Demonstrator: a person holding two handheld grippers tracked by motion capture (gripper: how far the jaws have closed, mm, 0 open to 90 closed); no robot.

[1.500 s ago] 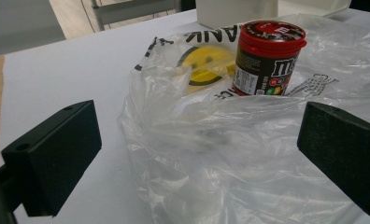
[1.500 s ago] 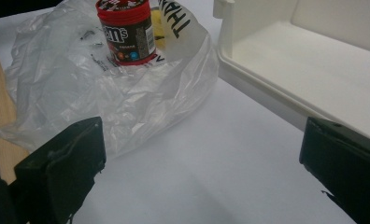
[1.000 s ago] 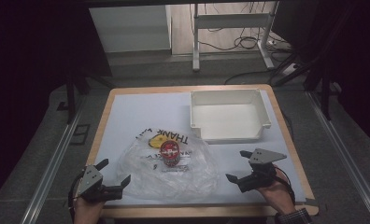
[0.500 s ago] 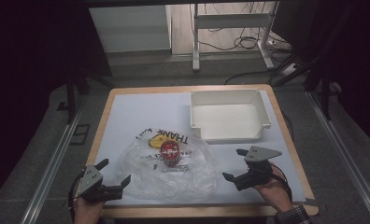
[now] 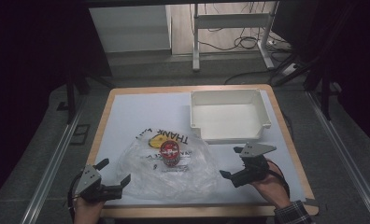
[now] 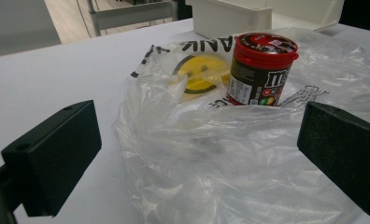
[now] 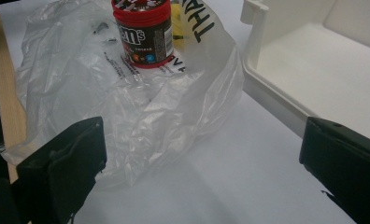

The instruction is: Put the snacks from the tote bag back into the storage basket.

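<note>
- Red-lidded candy tub stands upright on the clear plastic bag, centre-low in the high view; white tray up and to the right.
- Left gripper, lower left, jaws spread, empty, at the bag's edge.
- Right gripper, lower right, also spread, just off the bag.
- Best approach, I'd judge: pinch the film only, low, clear of the tub.
- Risk: a tug on the bag tips the tub.
</note>
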